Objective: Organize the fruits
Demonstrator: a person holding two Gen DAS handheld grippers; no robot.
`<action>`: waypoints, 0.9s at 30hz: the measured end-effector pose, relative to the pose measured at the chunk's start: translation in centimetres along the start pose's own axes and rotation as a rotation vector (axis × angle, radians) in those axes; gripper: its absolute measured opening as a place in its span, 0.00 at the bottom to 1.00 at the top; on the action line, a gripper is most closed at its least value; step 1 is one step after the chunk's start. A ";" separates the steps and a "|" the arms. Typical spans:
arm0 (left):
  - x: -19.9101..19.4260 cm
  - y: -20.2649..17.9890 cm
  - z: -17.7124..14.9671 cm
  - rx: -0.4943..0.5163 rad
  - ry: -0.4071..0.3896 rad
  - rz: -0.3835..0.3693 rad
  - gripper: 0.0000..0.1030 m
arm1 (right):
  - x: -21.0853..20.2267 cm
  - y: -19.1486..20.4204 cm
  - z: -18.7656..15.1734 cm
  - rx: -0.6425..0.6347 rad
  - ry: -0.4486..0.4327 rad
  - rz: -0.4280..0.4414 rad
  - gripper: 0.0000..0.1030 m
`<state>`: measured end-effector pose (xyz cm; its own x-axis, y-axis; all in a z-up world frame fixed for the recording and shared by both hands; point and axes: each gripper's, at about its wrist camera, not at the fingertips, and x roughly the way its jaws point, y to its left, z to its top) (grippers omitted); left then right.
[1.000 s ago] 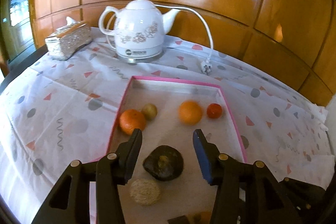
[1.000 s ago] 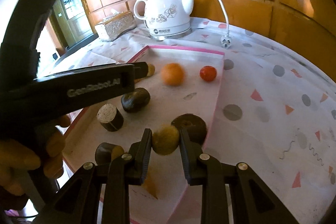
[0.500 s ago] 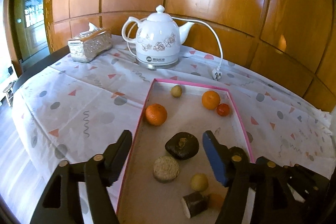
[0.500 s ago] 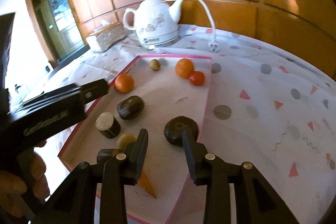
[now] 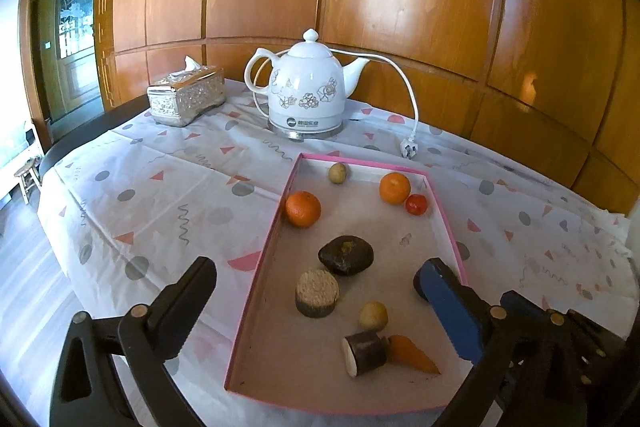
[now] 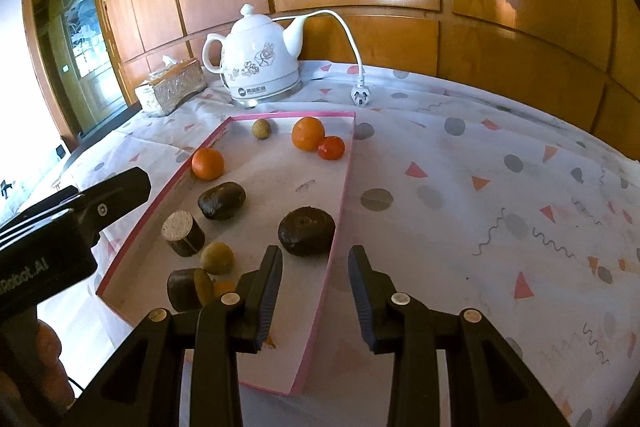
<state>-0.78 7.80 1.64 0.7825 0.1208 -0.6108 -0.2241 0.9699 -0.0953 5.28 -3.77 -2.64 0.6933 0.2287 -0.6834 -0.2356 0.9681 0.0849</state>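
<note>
Now both tools hang empty above the near end of the tray (image 5: 262, 259). The right gripper (image 6: 315, 291) has its jaws apart with nothing between them; a second ago those jaws were closed on a small yellow-green fruit (image 6: 216, 257), and that fruit now lies in the tray near the near left corner, just beside a dark stub (image 6: 183, 289) and a carrot piece (image 5: 412, 354). So a drop has just been made, and the gripper has drawn back and up since. The left gripper (image 5: 316, 307) is wide open too, one finger over the cloth (image 5: 140, 195) left of the tray, the other over the tray's right rim; it has also pulled away from the dark brown fruit (image 5: 346, 254) it was straddling a second ago, leaving it where it was, mid-tray.

Further out, a cut cylinder (image 5: 317, 292) stands just in front of that brown fruit. A dark round fruit (image 6: 306, 231) sits by the right rim. At the far end, one orange (image 5: 303, 208) rests against the left rim, another orange (image 5: 395, 187) touches a small red fruit (image 5: 416, 204) near the far right corner, and a pale green fruit (image 5: 337, 172) sits by the far rim. Beyond the tray stand a kettle (image 5: 306, 95) and a tissue box (image 5: 186, 95).

To my eye everything is in the tray and both tools are retreating, so the sorting looks about finished.
</note>
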 end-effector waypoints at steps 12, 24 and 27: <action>-0.6 -0.3 -0.5 0.018 -0.002 0.061 1.00 | -0.7 1.1 -0.3 -0.056 -0.028 -0.040 0.34; -0.8 0.1 -0.5 -0.004 -0.005 0.055 1.00 | -0.8 1.3 -0.2 -0.065 -0.037 -0.055 0.34; -0.9 0.1 -0.5 -0.005 -0.007 0.055 1.00 | -0.8 1.4 -0.2 -0.068 -0.035 -0.054 0.34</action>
<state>-1.81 7.69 1.82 0.7730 0.1759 -0.6095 -0.2704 0.9605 -0.0658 4.24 -2.61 -2.16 0.7293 0.1810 -0.6598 -0.2419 0.9703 -0.0011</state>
